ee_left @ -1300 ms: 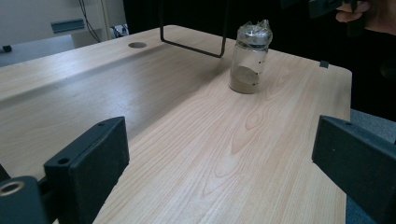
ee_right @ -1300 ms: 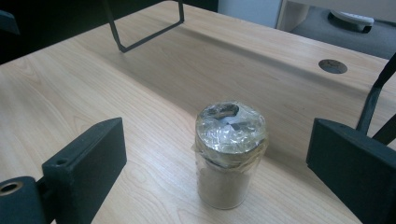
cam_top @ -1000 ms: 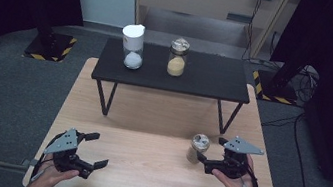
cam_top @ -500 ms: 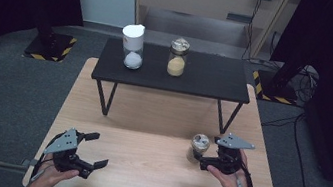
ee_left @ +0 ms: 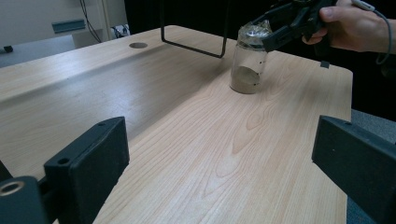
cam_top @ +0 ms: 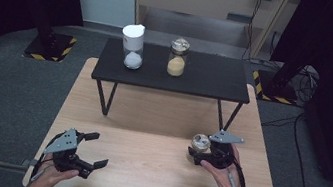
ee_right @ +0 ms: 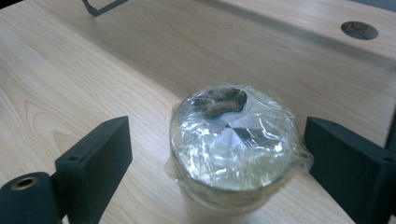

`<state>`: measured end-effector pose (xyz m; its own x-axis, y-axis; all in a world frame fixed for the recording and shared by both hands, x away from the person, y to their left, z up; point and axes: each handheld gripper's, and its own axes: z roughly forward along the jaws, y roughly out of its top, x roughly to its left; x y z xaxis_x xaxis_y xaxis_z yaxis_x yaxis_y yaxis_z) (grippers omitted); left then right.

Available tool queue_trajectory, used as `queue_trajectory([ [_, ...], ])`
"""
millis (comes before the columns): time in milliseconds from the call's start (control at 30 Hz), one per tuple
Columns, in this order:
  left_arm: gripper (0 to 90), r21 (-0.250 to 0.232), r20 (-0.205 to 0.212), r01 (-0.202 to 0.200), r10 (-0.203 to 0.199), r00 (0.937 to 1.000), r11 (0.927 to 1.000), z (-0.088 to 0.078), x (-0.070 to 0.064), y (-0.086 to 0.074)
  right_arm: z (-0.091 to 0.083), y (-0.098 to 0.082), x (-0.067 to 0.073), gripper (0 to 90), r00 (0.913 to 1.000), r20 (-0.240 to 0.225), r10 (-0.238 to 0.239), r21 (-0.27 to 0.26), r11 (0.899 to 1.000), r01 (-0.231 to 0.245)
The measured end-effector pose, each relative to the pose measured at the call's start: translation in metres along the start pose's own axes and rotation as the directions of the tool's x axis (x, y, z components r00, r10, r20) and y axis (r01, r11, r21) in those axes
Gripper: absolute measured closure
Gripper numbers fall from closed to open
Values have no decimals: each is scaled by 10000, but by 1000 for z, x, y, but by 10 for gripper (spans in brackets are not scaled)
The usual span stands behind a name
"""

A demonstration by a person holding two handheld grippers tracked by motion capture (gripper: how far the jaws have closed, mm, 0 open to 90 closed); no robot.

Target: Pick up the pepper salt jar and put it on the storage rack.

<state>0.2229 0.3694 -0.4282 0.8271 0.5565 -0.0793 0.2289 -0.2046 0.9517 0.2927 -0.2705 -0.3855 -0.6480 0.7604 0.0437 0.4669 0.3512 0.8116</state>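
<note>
Right gripper view: jaws of right gripper [ee_right: 212,163] just narrowed around film-capped jar [ee_right: 233,140] on wooden table [ee_right: 70,70], not yet pinching; grasp imminent. Left gripper [cam_top: 82,148] idle, wide.

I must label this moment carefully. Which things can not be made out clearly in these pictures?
- Jar, right gripper view: contents hidden by crinkled wrap; base cut off by the bottom edge.
- Right tongs, high view: touching the jar or not is too small to tell.
- Two far jars, high view: contents too small to identify.
</note>
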Motion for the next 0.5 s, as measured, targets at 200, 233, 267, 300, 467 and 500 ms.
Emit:
queue_trajectory([
  [200, 31, -12, -7, 15, -15, 10000, 10000, 0, 0, 0, 8, -4, -6, 203, 9995, -15, 300, 8, 9995, -300],
  [233, 31, -9, -4, 11, -11, 10000, 10000, 0, 0, 0, 8, -6, -6, 230, 9996, 33, 269, -140, 9995, -269],
  [267, 31, -9, -4, 9, -9, 10000, 10000, 0, 0, 0, 7, -7, -5, 247, 9998, 35, 216, -181, 9996, -215],
  [300, 31, -7, -5, 8, -8, 10000, 10000, 0, 0, 0, 7, -7, -5, 255, 9998, 31, 180, -165, 9997, -179],
  [467, 31, -10, -13, 0, 0, 10000, 10000, 0, 0, 0, 8, -8, -2, 331, 9999, 73, -96, -309, 9995, 98],
  [500, 31, -9, -15, 3, -3, 10000, 10000, 0, 0, 0, 8, -8, -1, 332, 9999, 85, -143, -335, 9993, 146],
])
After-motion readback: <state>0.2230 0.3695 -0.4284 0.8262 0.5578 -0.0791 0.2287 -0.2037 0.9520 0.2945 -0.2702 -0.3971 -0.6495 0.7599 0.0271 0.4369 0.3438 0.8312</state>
